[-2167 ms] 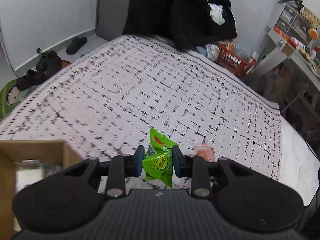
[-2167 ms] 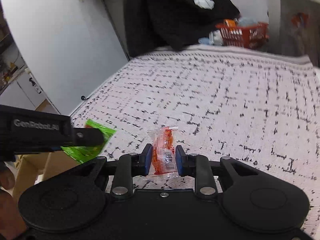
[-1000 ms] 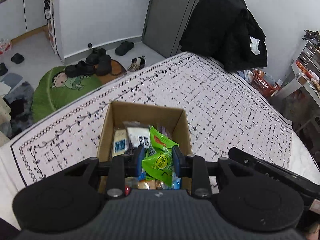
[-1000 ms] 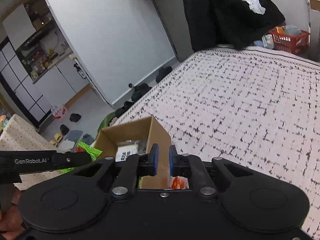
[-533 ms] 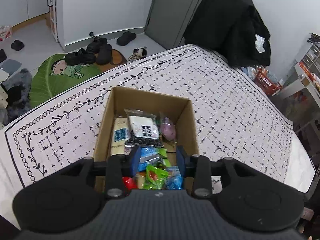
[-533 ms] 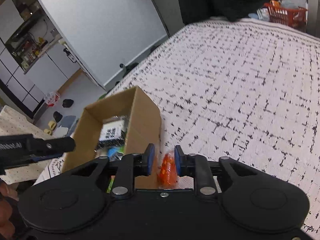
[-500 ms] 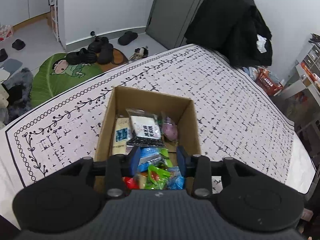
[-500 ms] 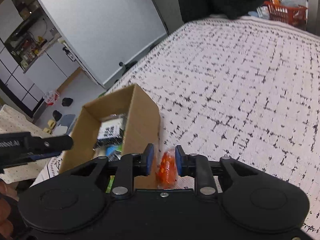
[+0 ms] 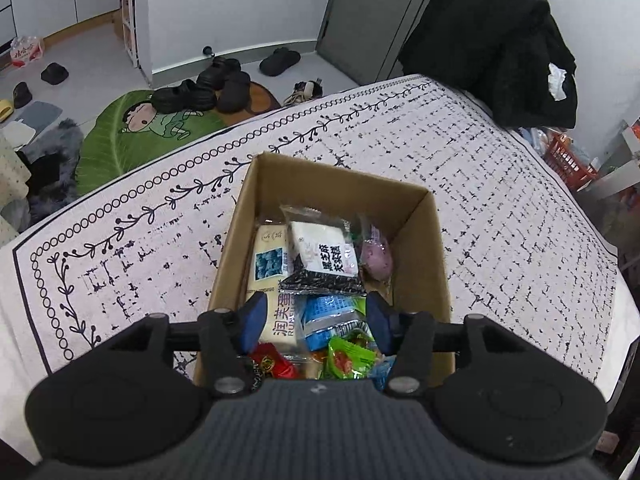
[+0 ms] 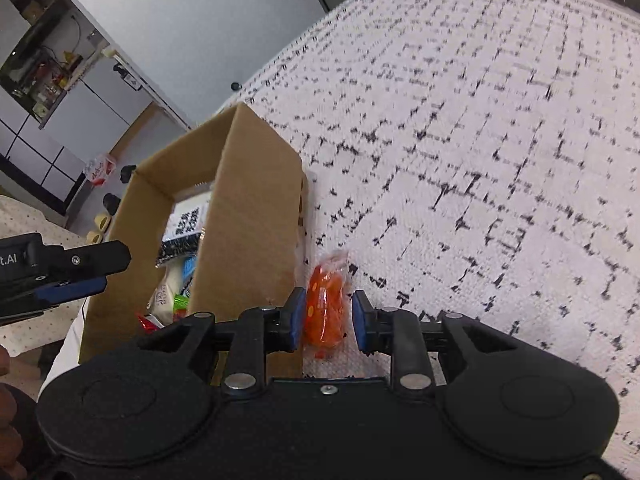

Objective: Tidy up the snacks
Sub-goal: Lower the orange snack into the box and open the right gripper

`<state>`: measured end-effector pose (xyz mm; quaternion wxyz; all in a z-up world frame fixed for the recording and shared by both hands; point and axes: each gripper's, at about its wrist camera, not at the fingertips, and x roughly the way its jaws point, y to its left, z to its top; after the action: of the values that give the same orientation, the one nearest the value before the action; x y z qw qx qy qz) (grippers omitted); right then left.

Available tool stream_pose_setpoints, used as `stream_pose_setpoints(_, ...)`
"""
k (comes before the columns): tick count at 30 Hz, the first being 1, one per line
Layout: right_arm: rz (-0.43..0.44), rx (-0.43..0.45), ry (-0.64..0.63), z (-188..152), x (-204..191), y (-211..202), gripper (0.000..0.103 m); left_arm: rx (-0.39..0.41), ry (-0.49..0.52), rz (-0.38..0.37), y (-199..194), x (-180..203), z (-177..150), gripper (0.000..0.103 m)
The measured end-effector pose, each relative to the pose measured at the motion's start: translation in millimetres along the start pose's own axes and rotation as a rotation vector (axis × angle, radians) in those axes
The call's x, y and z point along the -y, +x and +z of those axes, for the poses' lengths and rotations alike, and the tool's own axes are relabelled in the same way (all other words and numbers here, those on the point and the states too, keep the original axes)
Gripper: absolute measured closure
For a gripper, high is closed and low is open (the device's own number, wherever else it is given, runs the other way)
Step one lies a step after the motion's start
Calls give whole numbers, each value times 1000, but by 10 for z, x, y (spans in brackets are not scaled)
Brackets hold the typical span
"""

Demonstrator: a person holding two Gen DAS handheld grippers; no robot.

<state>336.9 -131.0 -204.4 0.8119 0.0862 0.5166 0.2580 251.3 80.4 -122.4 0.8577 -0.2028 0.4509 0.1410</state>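
Left wrist view. The gripper body hides the near end of the cardboard box (image 9: 416, 240), so the green snack packet (image 9: 352, 360) and a red wrapper (image 9: 272, 362) lying inside show only in part. The left gripper (image 9: 316, 322) hangs above the box with its jaws spread; they have just been opening and grasp nothing, the green packet lying loose below them among a blue packet (image 9: 332, 316), a black-and-white packet (image 9: 324, 258), a pale packet with a blue picture (image 9: 270, 260) and a purple snack (image 9: 376, 262). The box stands on a white patterned cloth (image 9: 500, 208).

Right wrist view. The frame is blurred, and most of the box interior is hidden behind its wall (image 10: 248, 216). The orange snack packet (image 10: 326, 308) lies on the cloth (image 10: 480, 160) outside the box, just beside that wall. The right gripper (image 10: 326, 320) is released: the packet sits between its partly parted jaws with a clear gap on the right; on the left, contact cannot be told. The left gripper (image 10: 80, 276) enters at left.
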Motion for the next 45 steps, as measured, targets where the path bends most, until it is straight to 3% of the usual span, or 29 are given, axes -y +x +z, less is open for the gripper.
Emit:
stream_pose_setpoints(10, 47, -49, 69, 76, 116, 278, 77, -20, -8, 9, 119, -41, 4, 49)
stream_pose_setpoints(13, 49, -43, 46, 66, 92, 287, 83, -19, -13, 10, 124, -50, 14, 49)
stream_pose_setpoints(18, 39, -7, -11, 50, -4, 174, 87, -15, -9, 4, 109, -37, 16, 49)
stream_pose_setpoints(33, 43, 123, -23, 257, -229, -516, 88, 12, -24, -8, -127, -33, 19, 49)
stream_pose_setpoints(35, 50, 143, -34, 301, -322, -612, 88, 18, -29, -7, -185, -43, 34, 45)
stream_pose_setpoints(39, 61, 177, -59, 408, -523, -751, 88, 40, -39, 4, -306, -76, 76, 28)
stream_pose_setpoints(45, 71, 180, -88, 503, -797, -800, 87, 51, -50, -15, -478, -132, 149, 17)
